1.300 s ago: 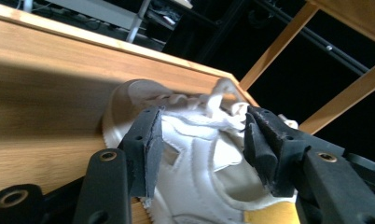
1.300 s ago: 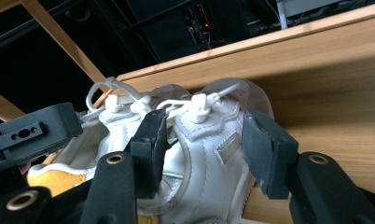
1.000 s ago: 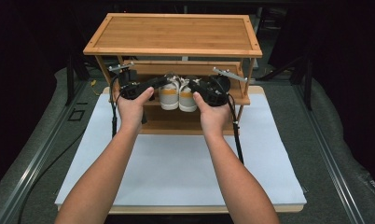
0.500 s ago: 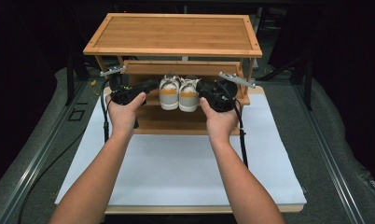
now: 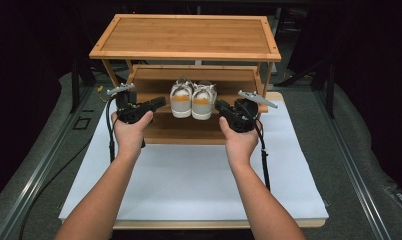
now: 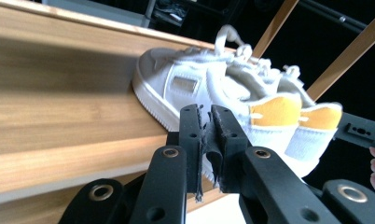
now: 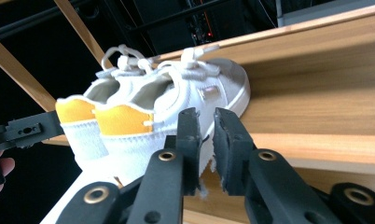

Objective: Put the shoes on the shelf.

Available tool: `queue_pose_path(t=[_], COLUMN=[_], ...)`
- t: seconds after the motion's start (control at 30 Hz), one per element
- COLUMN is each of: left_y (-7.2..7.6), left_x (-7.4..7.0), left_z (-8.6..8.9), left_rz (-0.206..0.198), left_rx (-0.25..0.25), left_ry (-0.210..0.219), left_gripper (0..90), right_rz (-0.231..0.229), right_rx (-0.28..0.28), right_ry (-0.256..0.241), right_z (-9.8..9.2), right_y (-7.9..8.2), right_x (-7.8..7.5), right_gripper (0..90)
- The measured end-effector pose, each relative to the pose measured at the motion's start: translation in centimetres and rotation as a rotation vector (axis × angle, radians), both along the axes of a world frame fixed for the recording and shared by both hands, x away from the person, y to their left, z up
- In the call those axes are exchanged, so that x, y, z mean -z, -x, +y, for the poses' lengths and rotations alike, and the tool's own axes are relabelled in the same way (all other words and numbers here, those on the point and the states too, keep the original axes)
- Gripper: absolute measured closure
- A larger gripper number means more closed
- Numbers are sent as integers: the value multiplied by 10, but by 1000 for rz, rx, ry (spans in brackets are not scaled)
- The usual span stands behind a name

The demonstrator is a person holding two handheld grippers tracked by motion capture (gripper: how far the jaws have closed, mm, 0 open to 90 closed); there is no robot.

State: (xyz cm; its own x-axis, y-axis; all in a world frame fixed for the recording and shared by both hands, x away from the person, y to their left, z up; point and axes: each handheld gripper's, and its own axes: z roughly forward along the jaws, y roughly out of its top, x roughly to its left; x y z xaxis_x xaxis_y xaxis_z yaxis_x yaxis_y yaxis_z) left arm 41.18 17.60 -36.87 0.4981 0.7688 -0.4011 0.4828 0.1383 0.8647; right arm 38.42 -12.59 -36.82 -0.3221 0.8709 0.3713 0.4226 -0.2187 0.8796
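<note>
On the bamboo rack's lower shelf (image 5: 189, 131) stood white, orange-heeled sneakers (image 5: 192, 98); my left gripper (image 5: 159, 103) and right gripper (image 5: 220, 106) flanked them, jaws pinched nearly together, empty.

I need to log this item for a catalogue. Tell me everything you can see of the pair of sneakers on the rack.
The pair of sneakers is white, seemingly canvas or leather, with white laces, pale rubber soles and orange-yellow heel patches. The two shoes stand upright, side by side and close together, on the middle shelf of the bamboo rack, heels toward the person, toes pointing to the back. Only the shelf touches them; both grippers stay off to the sides.
</note>
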Motion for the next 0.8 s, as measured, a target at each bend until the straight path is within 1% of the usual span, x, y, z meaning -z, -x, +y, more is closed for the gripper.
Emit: queue_pose_path(t=[0.03,0.07,0.1,0.13,0.17,0.2,0.23,0.27,0.3,0.33,0.37,0.4,0.43,0.47,0.53,0.57,0.63,0.7,0.73,0.77,0.8], left_y=[0,0,-1,-1,-3,-3,-3,-5,-5,-5,-5,-5,-5,-6,-6,-6,-6,-6,-6,-6,-6], left_x=[2,4,6,8,11,12,12,15,16,17,17,18,18,18,17,17,17,17,17,17,17], left_z=[-1,-1,-2,-3,-4,-5,-5,-7,-7,-9,-9,-10,-10,-11,-11,-11,-12,-13,-13,-14,-14], left_rz=[0,0,2,8,14,18,18,27,30,30,30,28,29,28,30,29,30,29,25,21,20], left_rx=[-3,-1,-1,-4,-4,-4,-4,-2,0,2,6,4,4,2,-3,-4,-2,-2,-1,-2,-1], left_ry=[0,2,-6,-4,2,5,5,12,13,12,11,12,16,17,16,16,18,17,8,5,1], left_gripper=[832,837,839,839,840,841,842,843,843,843,842,842,842,842,843,844,848,863,874,880,885], right_rz=[-10,-10,5,-5,14,21,21,13,23,18,42,24,31,22,35,29,35,26,29,22,19], right_rx=[-3,-7,-3,-9,-6,-13,-13,-15,-8,-11,-28,-16,-9,-16,-8,-4,-10,-17,-19,-14,-13], right_ry=[-9,-14,-6,-17,-2,-1,-1,-19,-12,-22,-20,-37,-32,-39,-33,-37,-35,-42,-40,-40,-31], right_z=[0,0,0,1,1,1,1,3,4,4,3,5,5,5,5,6,5,6,6,7,8], right_y=[-1,0,0,-1,0,-1,-1,-3,-3,-4,-3,-5,-4,-5,-3,-4,-4,-4,-4,-5,-5], right_x=[2,3,3,5,5,6,6,10,10,12,12,14,14,15,15,15,15,15,15,15,14], right_gripper=[814,819,824,826,829,831,831,834,834,836,836,836,838,839,844,847,856,872,882,890,895])
